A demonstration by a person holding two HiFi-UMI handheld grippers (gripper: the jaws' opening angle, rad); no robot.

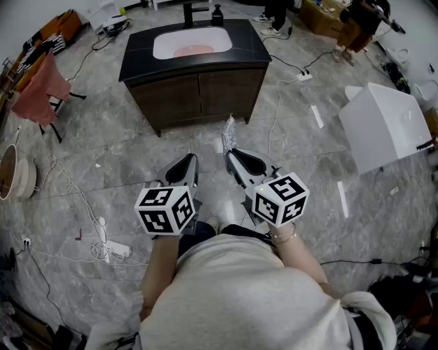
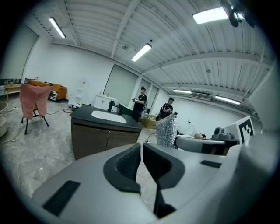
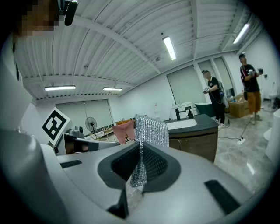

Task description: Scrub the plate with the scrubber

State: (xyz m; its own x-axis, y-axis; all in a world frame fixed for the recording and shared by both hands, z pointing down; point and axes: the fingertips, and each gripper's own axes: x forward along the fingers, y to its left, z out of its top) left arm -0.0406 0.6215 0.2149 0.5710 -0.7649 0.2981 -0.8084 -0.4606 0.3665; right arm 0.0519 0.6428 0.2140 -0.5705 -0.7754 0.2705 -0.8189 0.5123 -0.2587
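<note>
A silver mesh scrubber (image 1: 228,135) (image 3: 151,130) sticks up from my right gripper (image 1: 230,154) (image 3: 141,155), which is shut on its lower edge. It also shows in the left gripper view as a silver scrubber (image 2: 166,131) off to the right. My left gripper (image 1: 191,160) (image 2: 141,151) is shut with nothing between its jaws. Both grippers hang side by side in front of the person, a couple of steps from the dark vanity (image 1: 198,68). In its white sink (image 1: 191,42) lies a pink round thing (image 1: 195,50), possibly the plate.
A black faucet (image 1: 188,12) and soap bottle (image 1: 217,14) stand behind the sink. A white box (image 1: 382,124) lies at right, a pink cloth on a stand (image 1: 40,87) at left. Cables (image 1: 75,198) cross the grey floor. People stand beyond the vanity (image 2: 140,101).
</note>
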